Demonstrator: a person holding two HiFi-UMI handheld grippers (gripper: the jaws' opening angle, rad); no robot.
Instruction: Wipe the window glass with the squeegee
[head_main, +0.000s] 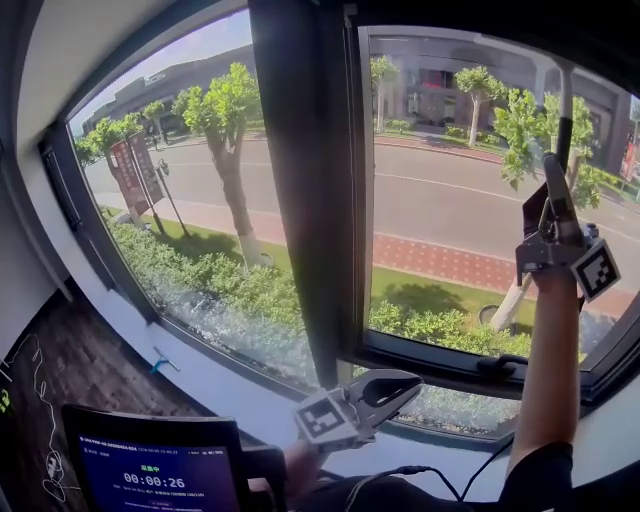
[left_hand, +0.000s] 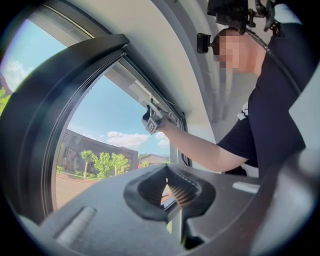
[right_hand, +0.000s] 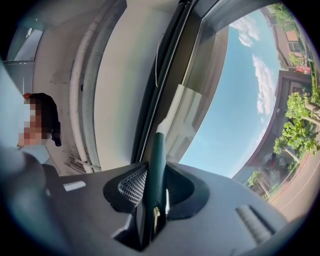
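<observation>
My right gripper is raised high against the right window pane, shut on the dark green handle of the squeegee. In the right gripper view the squeegee's white head lies up near the top frame of the glass, and my right gripper clamps the handle between its jaws. My left gripper hangs low near the sill with its jaws together and nothing in them. In the left gripper view my left gripper is shut, and beyond it the right gripper holds the squeegee up at the frame.
A thick dark mullion divides the left pane from the right one. A black window handle sits on the lower frame. A small blue object lies on the white sill. A screen with a timer stands at bottom left.
</observation>
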